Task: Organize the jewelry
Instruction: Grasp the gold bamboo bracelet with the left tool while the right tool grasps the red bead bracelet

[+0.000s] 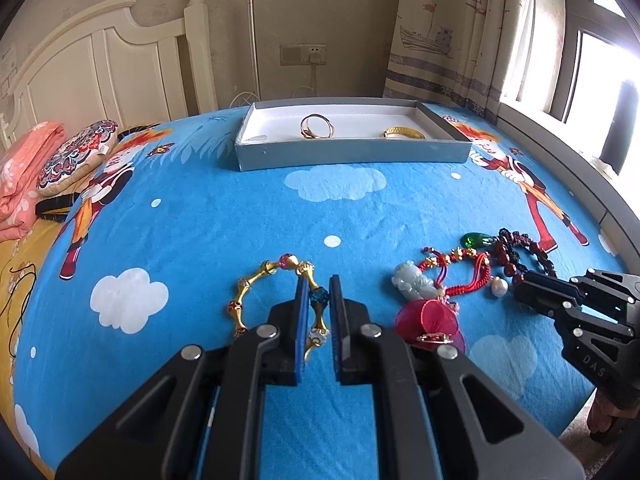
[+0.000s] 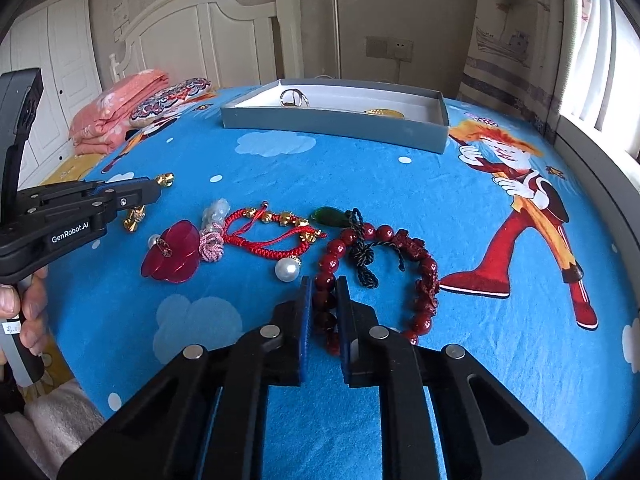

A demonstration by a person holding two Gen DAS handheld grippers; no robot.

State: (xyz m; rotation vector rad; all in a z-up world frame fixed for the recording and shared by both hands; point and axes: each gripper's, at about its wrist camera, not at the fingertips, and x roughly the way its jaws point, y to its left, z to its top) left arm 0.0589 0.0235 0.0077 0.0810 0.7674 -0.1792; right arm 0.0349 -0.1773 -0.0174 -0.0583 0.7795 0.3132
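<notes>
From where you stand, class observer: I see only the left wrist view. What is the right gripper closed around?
Observer: The right gripper has its fingers on either side of a dark red bead bracelet, pinching the beads.
Operator: Does that bracelet have anything tied to it?
Observer: Yes, a black cord is knotted across it.
Operator: What lies beside the heap that I can't make out?
Observer: A large white pearl sits just below the red braided cord.
Operator: And my own gripper?
Observer: From the right wrist view, the left gripper reaches a gold bracelet.
</notes>
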